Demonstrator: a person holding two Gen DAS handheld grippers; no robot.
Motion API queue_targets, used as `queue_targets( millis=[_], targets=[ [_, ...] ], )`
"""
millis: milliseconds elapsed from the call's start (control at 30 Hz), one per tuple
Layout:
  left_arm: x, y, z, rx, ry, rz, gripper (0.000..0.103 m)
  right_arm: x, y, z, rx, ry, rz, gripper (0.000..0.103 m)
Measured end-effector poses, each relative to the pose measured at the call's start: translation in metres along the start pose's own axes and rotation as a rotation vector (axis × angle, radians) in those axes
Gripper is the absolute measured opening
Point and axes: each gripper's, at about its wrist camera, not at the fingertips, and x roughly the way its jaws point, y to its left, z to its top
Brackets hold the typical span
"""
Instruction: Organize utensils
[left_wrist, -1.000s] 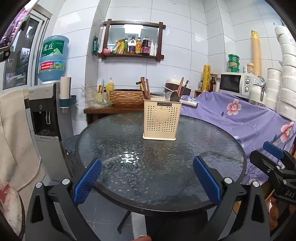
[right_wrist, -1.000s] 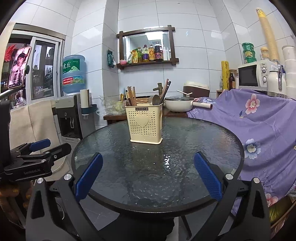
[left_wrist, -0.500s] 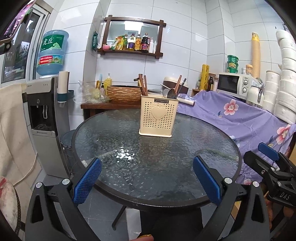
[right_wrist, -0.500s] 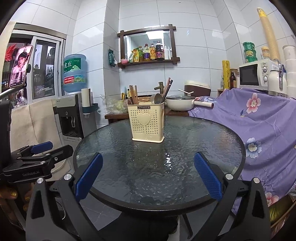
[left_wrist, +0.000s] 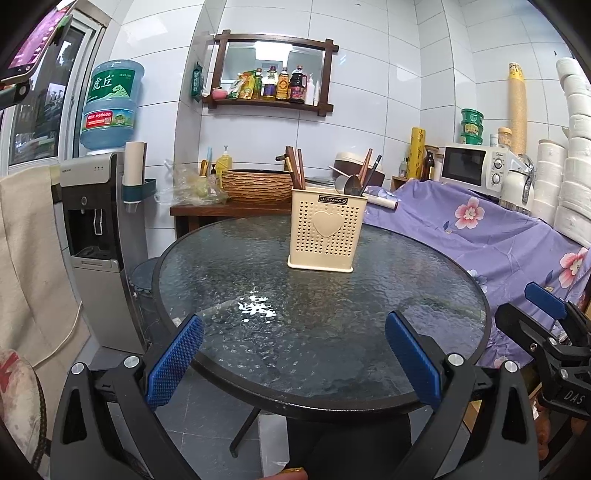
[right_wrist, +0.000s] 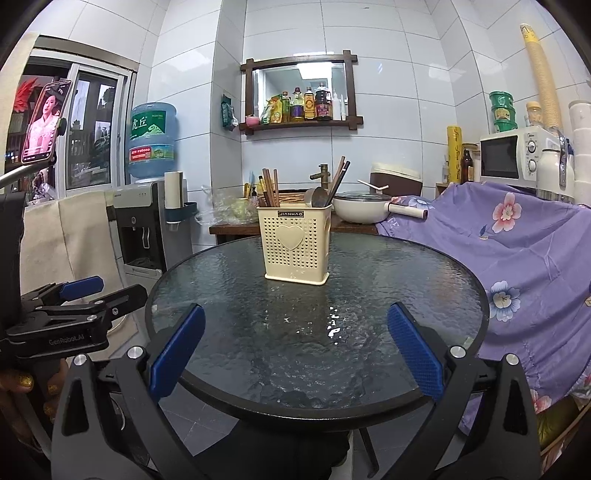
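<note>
Now the utensil holder (left_wrist: 327, 232) sits slightly nearer both open hand-held grippers.

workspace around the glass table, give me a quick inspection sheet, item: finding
Surface: round textured glass table, dark rim, bare apart from one holder.
Job's things: cream utensil holder upright toward the far side; brown chopsticks in its left part, a metal ladle and more sticks in its right part.
Clutter: nothing seen loose on the table.
Grippers: left gripper and right gripper both open, holding nothing, short of the holder.
Cables: a pale cord by the water dispenser.
Surroundings: purple floral cloth, microwave, wall shelf of bottles, white pan behind the table.
</note>
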Motion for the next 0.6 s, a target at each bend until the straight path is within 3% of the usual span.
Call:
queue_targets(
  millis=[600],
  targets=[
    [0.0018, -0.0044, -0.0014, 0.008, 0.015, 0.02, 0.097, 0.0029, 0.0026, -0.003, 0.0, 0.016, 0.009, 0.097]
  ],
)
